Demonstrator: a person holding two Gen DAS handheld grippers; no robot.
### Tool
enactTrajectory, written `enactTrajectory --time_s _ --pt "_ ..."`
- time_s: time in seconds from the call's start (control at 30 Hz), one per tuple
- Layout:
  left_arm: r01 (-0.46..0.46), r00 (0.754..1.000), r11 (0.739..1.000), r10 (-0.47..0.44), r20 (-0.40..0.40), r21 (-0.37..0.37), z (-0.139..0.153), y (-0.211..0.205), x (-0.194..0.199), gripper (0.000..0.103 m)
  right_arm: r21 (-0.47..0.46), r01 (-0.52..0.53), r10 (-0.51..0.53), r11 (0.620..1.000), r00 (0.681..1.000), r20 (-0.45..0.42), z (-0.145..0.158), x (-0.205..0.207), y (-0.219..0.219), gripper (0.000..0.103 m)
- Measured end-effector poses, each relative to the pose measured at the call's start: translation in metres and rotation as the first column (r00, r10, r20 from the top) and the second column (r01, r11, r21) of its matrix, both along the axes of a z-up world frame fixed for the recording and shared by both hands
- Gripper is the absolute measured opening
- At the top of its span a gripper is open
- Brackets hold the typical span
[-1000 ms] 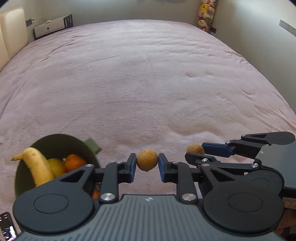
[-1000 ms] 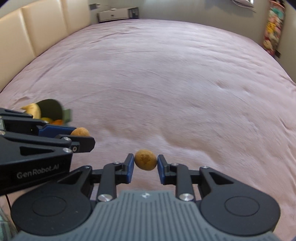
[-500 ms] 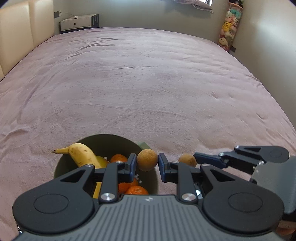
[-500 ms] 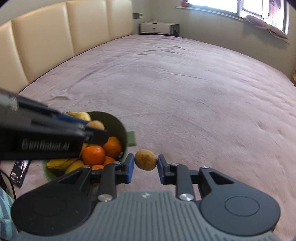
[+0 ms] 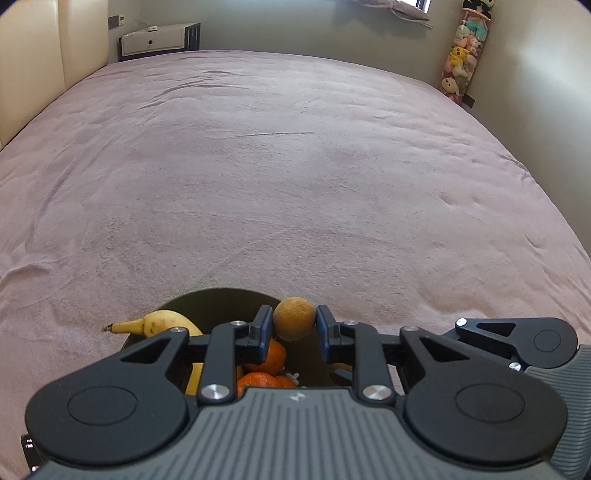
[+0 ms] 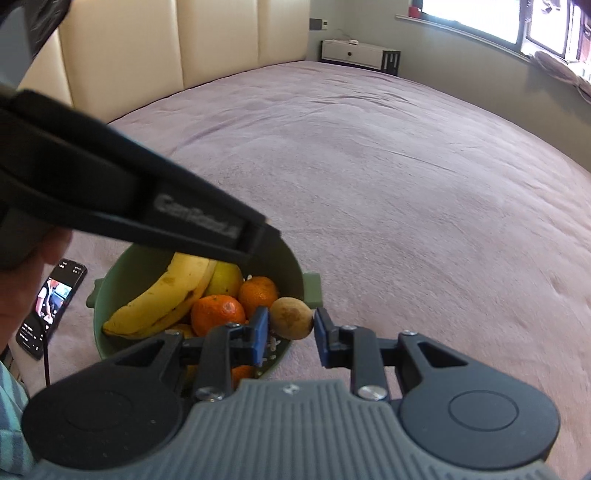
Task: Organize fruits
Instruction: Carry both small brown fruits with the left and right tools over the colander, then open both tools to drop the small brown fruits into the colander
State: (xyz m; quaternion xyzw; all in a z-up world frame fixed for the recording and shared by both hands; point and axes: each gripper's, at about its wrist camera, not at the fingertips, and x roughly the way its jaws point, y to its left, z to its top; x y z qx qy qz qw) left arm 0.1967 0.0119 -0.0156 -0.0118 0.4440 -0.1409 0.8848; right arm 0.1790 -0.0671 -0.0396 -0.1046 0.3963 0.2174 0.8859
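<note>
**Two brown fruits pinched above a green bowl**

Fruit is the matter at hand. The left gripper (image 5: 294, 328) pinches a round brown fruit (image 5: 294, 318) between its blue pads, over the bowl (image 5: 221, 300). The right gripper (image 6: 290, 334) pinches a second, speckled brown fruit (image 6: 291, 318) over the bowl's near rim (image 6: 284, 349).

The green bowl stands on a pink bedspread (image 6: 406, 184) that covers a wide bed and fills most of both views. Inside the bowl the right view shows one banana (image 6: 166, 295), one yellow fruit (image 6: 225, 280) behind it, and at least three oranges (image 6: 218, 314), with others partly hidden under the gripper. The banana's tip (image 5: 122, 326) pokes past the rim in the left view.

A phone (image 6: 51, 302) with a lit screen lies on the bedspread just beside the bowl, with a cable at its near end. A padded cream headboard (image 6: 166, 44) rises behind the bed. A white cabinet (image 6: 354, 53) stands at the far wall beside a bright window (image 6: 480, 18), and soft toys (image 5: 461, 55) hang in the far corner.
</note>
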Motion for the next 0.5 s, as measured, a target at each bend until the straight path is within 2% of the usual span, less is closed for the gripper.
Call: enactTrajectory --time_s 0.17,0.5 --pt "-0.018 0.999 0.997 0.015 -0.035 -0.069 -0.005 0.019 0.013 0.028 0.008 -0.025 0.025 1.000 0.999 -0.026 -0.008 0.009 0.005 0.024" --pt "-0.018 0.996 0.998 0.013 -0.084 -0.052 -0.021 0.023 0.018 0.028 0.010 -0.055 0.055 0.998 0.996 -0.076 -0.027 0.020 0.021 0.024"
